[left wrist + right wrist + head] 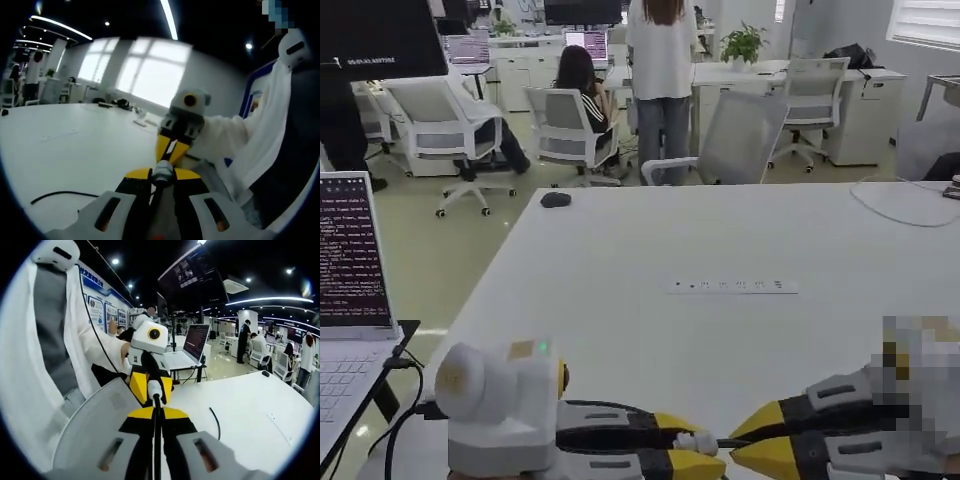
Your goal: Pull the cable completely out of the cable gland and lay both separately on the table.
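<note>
At the bottom of the head view my two grippers meet tip to tip just above the white table (720,330). The left gripper (705,452) is shut on the small white cable gland (697,441). The right gripper (745,446) is shut on the thin black cable (728,441) where it leaves the gland. In the left gripper view the gland (162,172) sits between my yellow jaws, facing the right gripper (172,150). In the right gripper view the cable (156,412) runs from my shut jaws to the gland (154,389). A loose black length of cable (60,194) lies on the table.
An open laptop (350,270) with a black lead stands at the left edge. A black mouse (556,199) lies at the far side, a white socket strip (732,286) mid-table, and a pale cord (895,212) at the far right. Office chairs and people are beyond.
</note>
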